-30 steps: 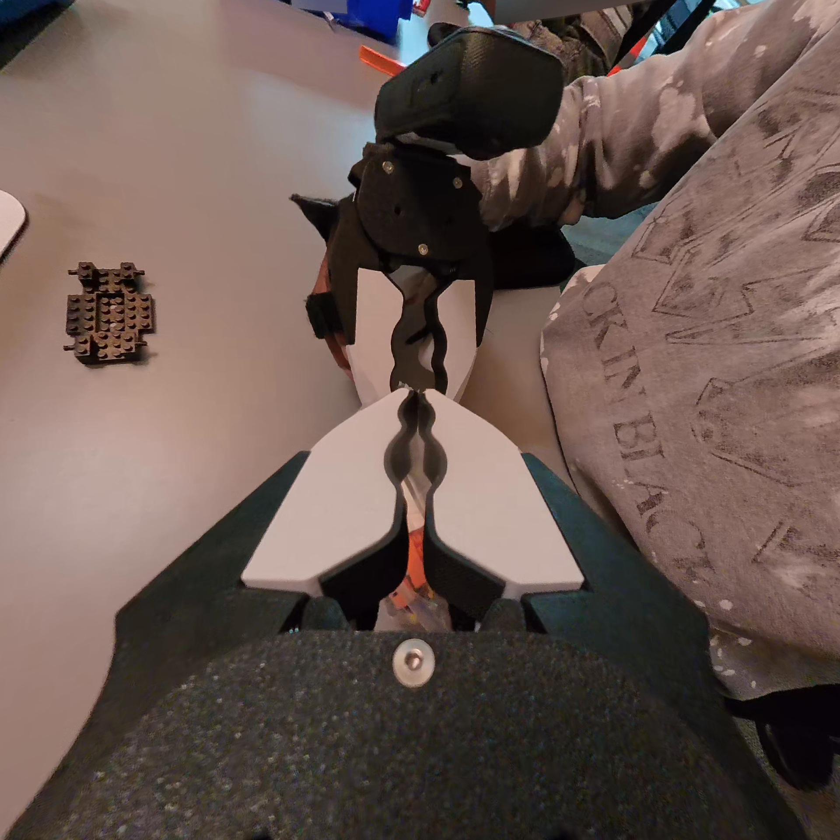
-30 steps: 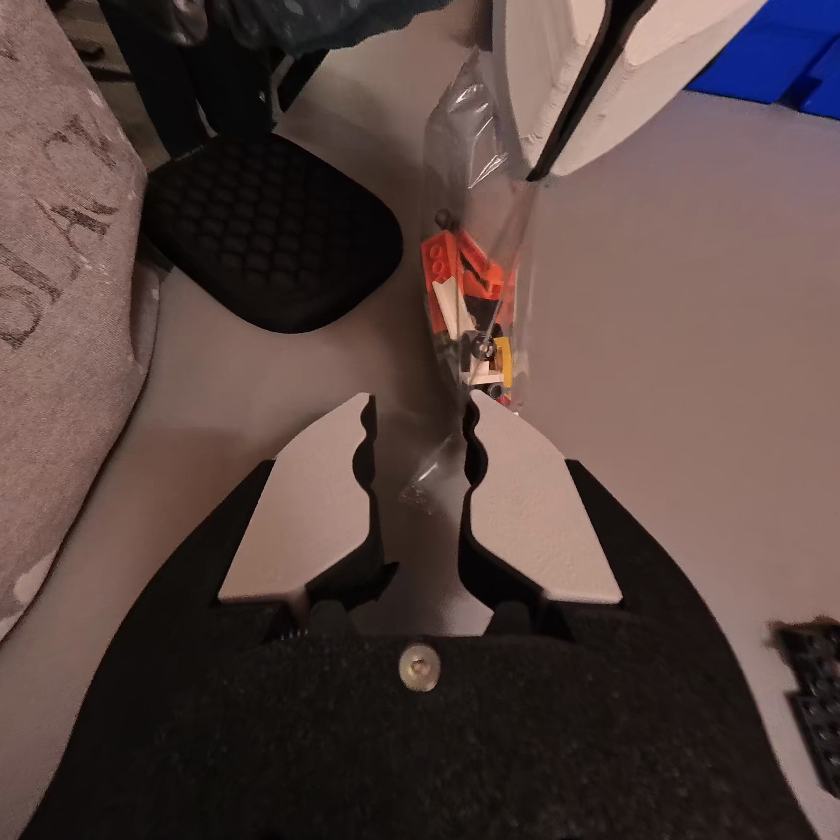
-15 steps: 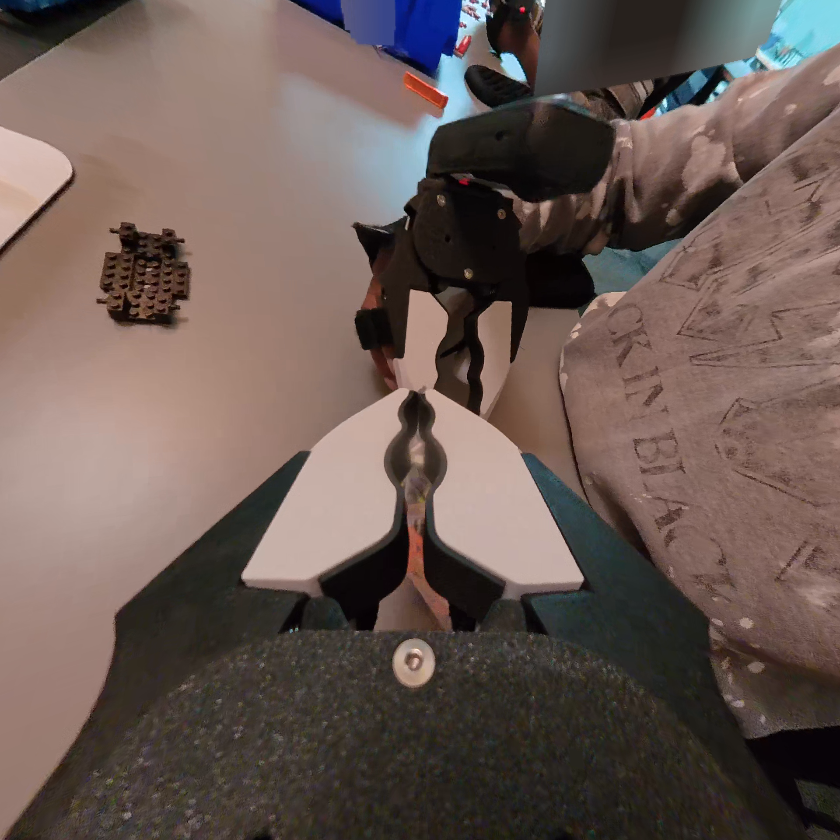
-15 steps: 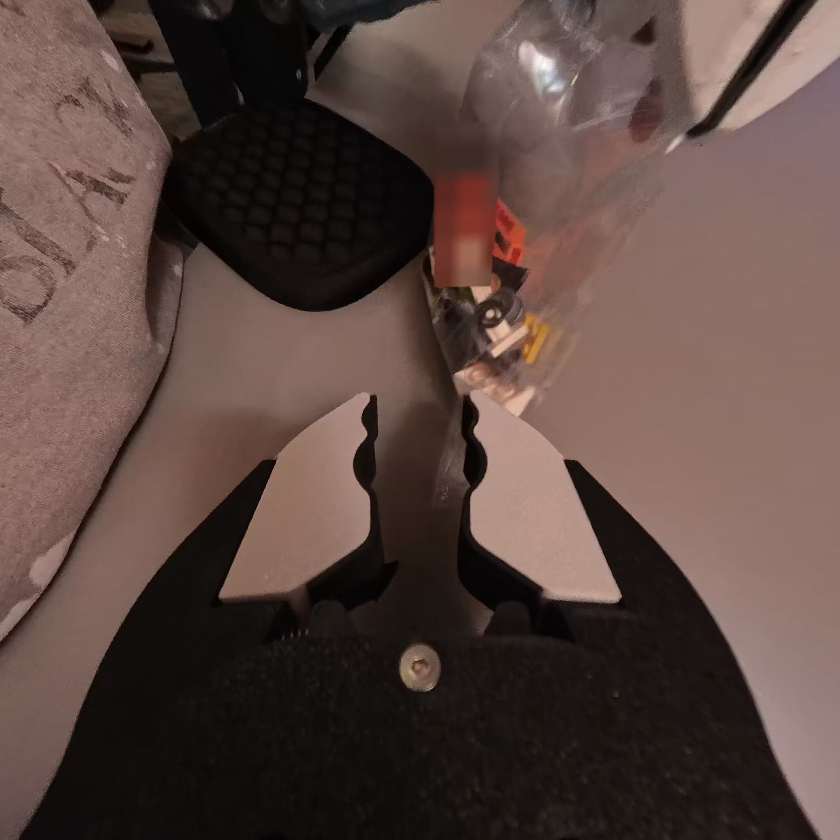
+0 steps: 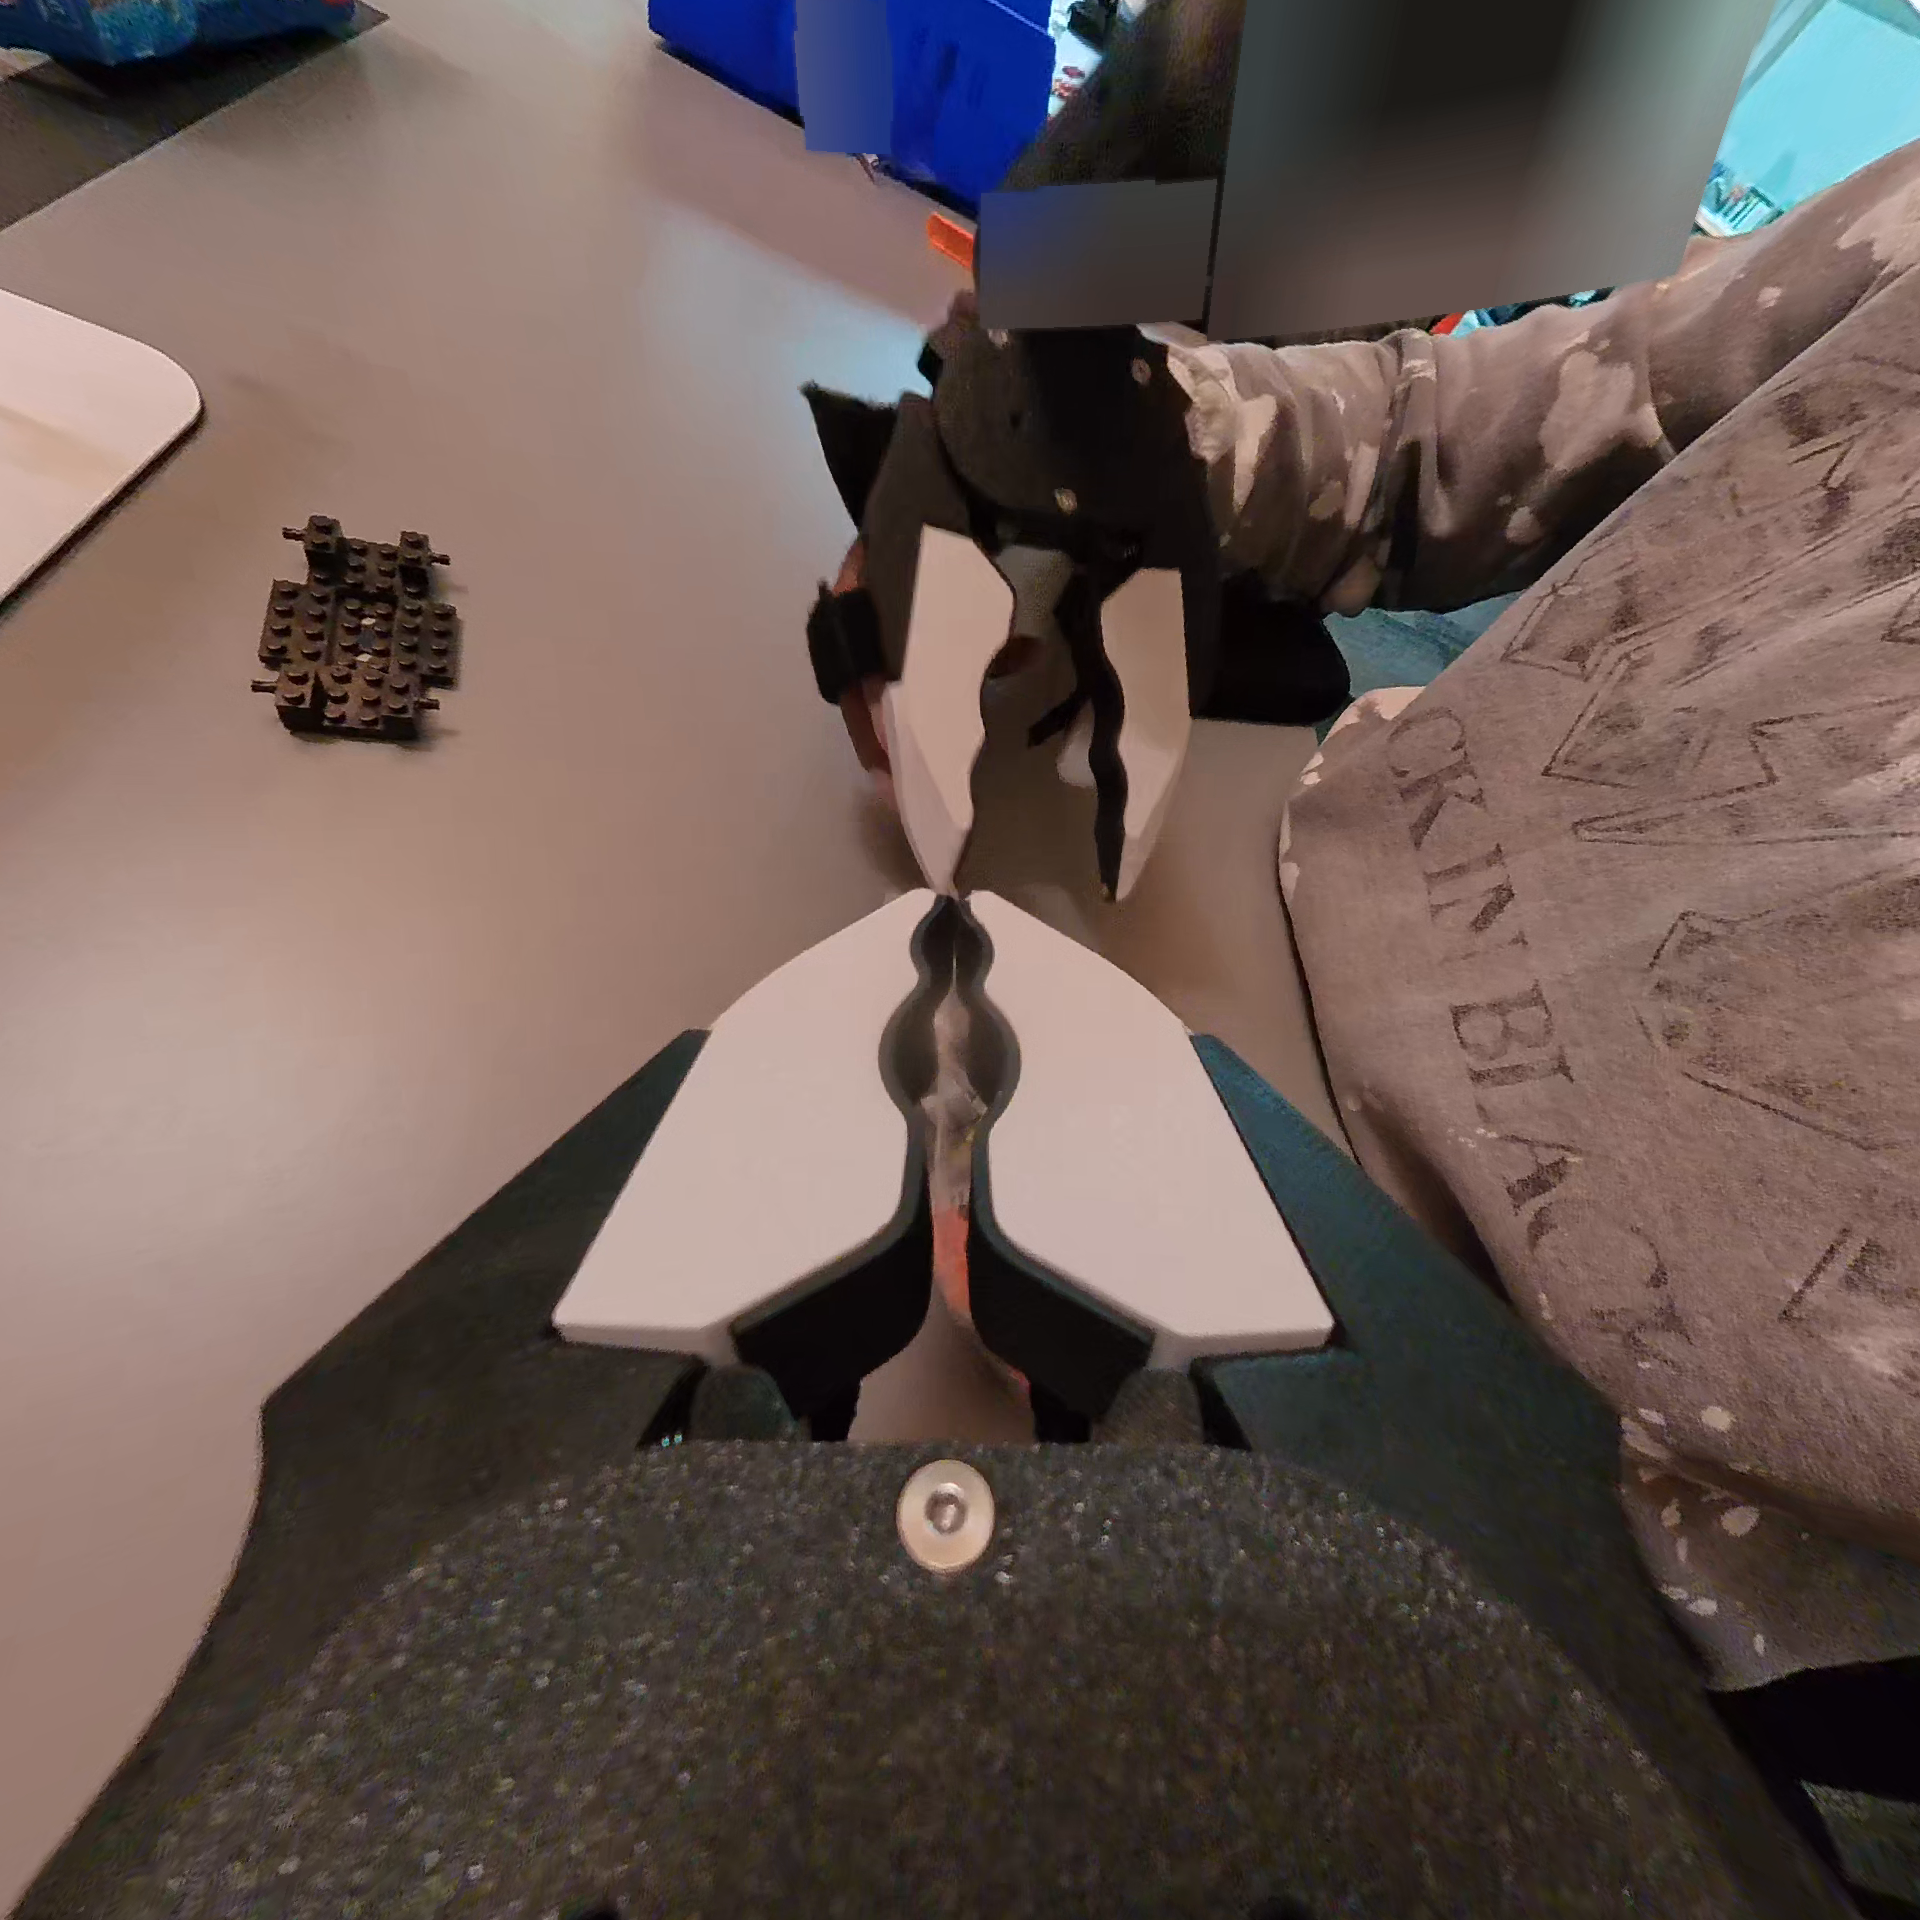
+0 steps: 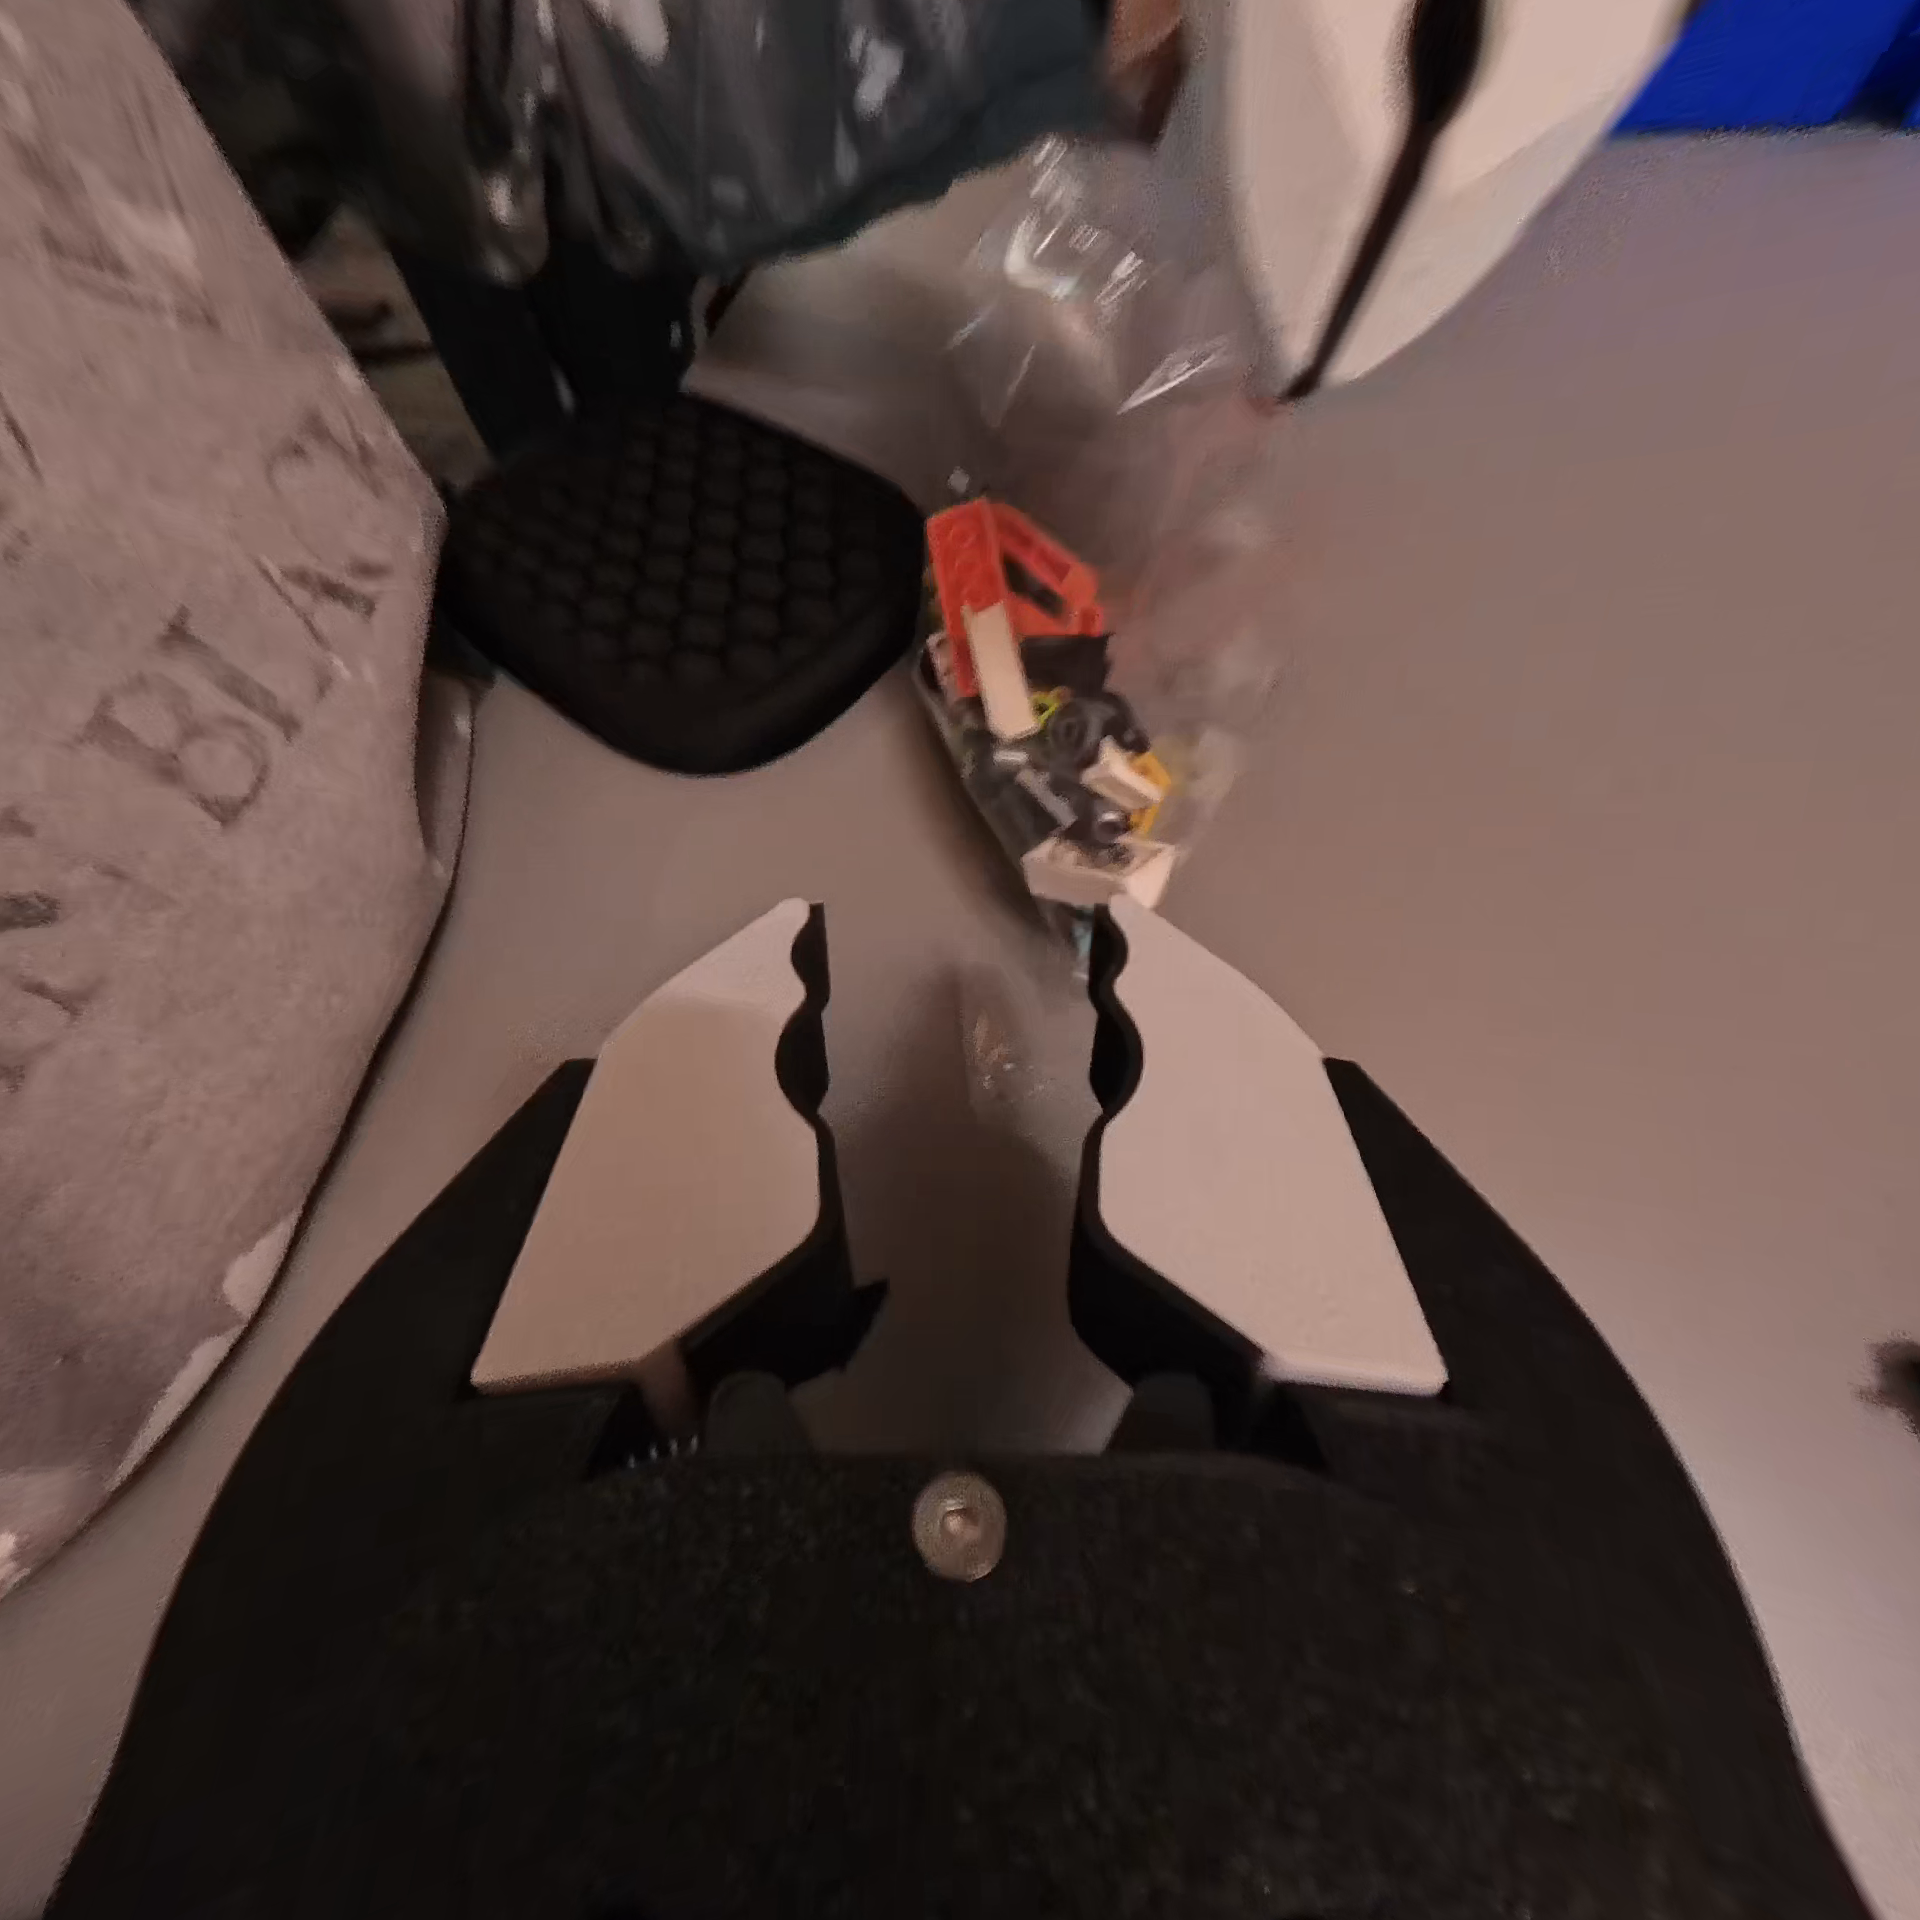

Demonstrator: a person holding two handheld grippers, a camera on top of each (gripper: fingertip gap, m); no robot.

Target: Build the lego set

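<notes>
My left gripper is shut on the top of a clear plastic bag and holds it up. In the right wrist view the bag hangs from the left gripper, with orange, white, black and yellow lego pieces heaped at its lower end just over the table. My right gripper is open, its right fingertip by the bag's lower end, and a clear corner of the bag lies between its jaws. It also shows open in the left wrist view. A black lego chassis lies on the table to the left.
A white tray sits at the far left edge. Blue bins and a small orange piece are at the back. The person's grey sweatshirt and a black honeycomb pad are close by at the table's edge. The tips of one gripper are about 9 cm away from the tips of the other.
The left gripper has swung the bag, so the pieces now hang in front of the right fingertip. The right gripper's jaws have opened wider.
</notes>
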